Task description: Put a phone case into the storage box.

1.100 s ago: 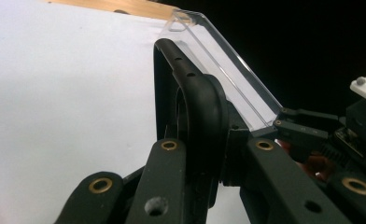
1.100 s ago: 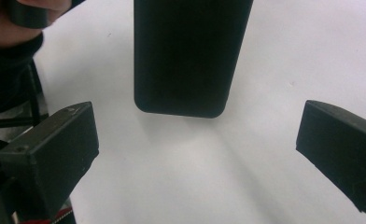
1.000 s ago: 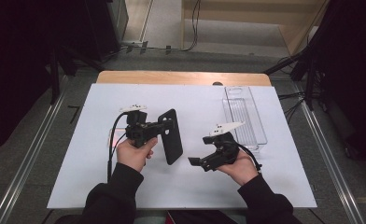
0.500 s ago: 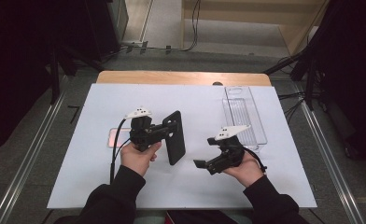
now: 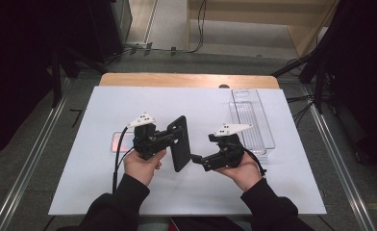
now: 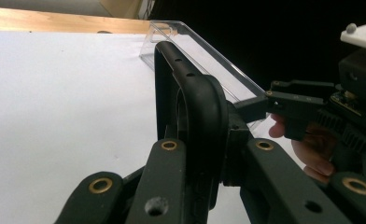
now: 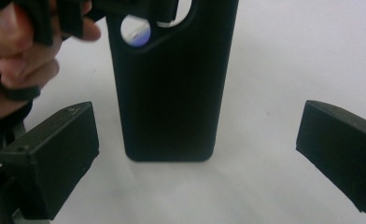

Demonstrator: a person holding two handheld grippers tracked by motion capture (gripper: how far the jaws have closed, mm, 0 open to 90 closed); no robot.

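White sheeting covers the worktop (image 5: 105, 192), with a wooden strip along its far edge and dark floor on either side. At its middle, a person holds a black phone case (image 5: 179, 143) clear of the surface in the left claw (image 5: 169, 138), whose jaws are closed nearly all the way on the case's camera-cutout end; the left claw's view shows the case (image 6: 197, 100) edge-on between them. The right claw (image 5: 196, 158) hovers just beside the case's lower end, jaws spread wide and gripping nothing; in its own view the case (image 7: 172, 93) stands upright between the two open pads (image 7: 55, 149), apart from both. A clear plastic tray (image 5: 268, 144) sits at the right of the worktop, and a pink phone-like object (image 5: 117, 142) lies flat behind the left hand (image 5: 141, 166). The step in hand appears to be a handover or two-handed grip of the case. Next, the right claw likely needs to close squarely on the free end without twisting it.
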